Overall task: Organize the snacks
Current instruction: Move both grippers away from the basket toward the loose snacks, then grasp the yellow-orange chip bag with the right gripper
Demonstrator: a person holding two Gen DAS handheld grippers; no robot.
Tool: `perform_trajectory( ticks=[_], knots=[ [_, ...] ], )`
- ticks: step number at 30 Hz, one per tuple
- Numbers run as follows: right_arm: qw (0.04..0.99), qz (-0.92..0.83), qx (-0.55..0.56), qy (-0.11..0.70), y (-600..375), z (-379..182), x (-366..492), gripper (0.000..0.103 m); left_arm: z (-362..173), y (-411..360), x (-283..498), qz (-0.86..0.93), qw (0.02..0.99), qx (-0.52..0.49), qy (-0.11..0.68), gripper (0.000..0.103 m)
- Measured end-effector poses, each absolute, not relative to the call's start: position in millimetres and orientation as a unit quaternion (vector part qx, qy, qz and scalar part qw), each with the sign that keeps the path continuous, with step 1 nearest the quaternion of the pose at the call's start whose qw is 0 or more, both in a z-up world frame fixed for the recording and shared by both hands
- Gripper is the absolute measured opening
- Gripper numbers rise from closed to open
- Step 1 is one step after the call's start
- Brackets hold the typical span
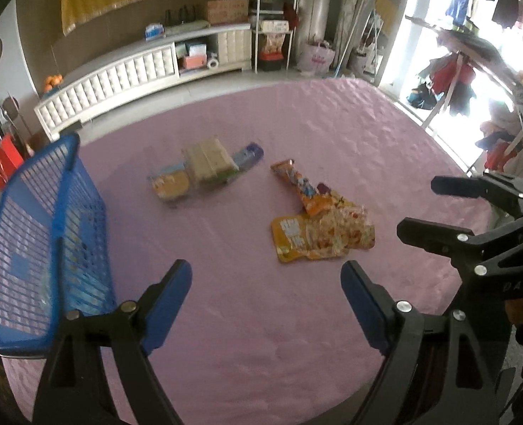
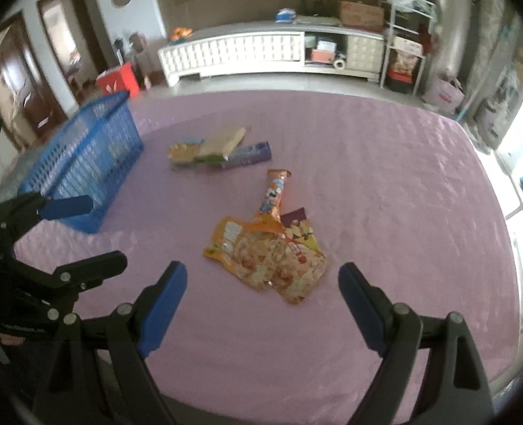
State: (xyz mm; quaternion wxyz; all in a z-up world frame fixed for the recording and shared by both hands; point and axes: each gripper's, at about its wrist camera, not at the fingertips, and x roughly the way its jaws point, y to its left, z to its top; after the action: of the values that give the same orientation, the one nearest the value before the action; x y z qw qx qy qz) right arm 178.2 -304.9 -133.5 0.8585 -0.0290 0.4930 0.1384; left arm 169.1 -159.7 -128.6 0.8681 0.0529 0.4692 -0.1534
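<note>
Snacks lie on a pink tablecloth. A yellow-orange pouch lies mid-table, overlapped by an orange stick pack. Farther back a beige wafer pack rests on a yellow pack and a purple pack. A blue plastic basket stands at the left. My left gripper is open and empty above the near table. My right gripper is open and empty just short of the pouch; it also shows in the left wrist view. The basket shows in the right wrist view.
A white low cabinet runs along the far wall, with a shelf rack beside it. A red bag stands on the floor left of the table. A clothes rack stands by the bright window at right.
</note>
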Motion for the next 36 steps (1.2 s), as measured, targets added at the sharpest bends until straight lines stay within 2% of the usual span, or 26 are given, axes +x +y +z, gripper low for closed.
perform_trajectory(
  ticks=[6, 13, 24, 29, 31, 33, 36],
  knots=[
    [0.832, 0.190, -0.077, 0.516, -284, -171, 197, 0.090, -161, -159, 173, -0.146, 0.852, 0.047, 0.500, 0.085],
    [0.792, 0.246, -0.193, 0.524, -254, -201, 215, 0.090, -191, -147, 181, -0.130, 0.838, 0.028, 0.529, 0.085],
    [0.759, 0.270, -0.251, 0.537, -243, -225, 236, 0.090, -213, -137, 194, -0.130, 0.829, 0.008, 0.544, 0.085],
    [0.753, 0.283, -0.248, 0.540, -240, -223, 238, 0.077, -216, -122, 195, -0.118, 0.829, -0.009, 0.546, 0.085],
    [0.739, 0.307, -0.227, 0.556, -238, -222, 238, 0.056, -217, -116, 195, -0.114, 0.829, -0.017, 0.547, 0.085],
    [0.738, 0.305, -0.227, 0.558, -237, -223, 236, 0.056, -219, -110, 194, -0.111, 0.829, -0.024, 0.548, 0.085],
    [0.738, 0.307, -0.229, 0.555, -238, -221, 230, 0.048, -219, -103, 190, -0.106, 0.830, -0.033, 0.547, 0.085]
  ],
)
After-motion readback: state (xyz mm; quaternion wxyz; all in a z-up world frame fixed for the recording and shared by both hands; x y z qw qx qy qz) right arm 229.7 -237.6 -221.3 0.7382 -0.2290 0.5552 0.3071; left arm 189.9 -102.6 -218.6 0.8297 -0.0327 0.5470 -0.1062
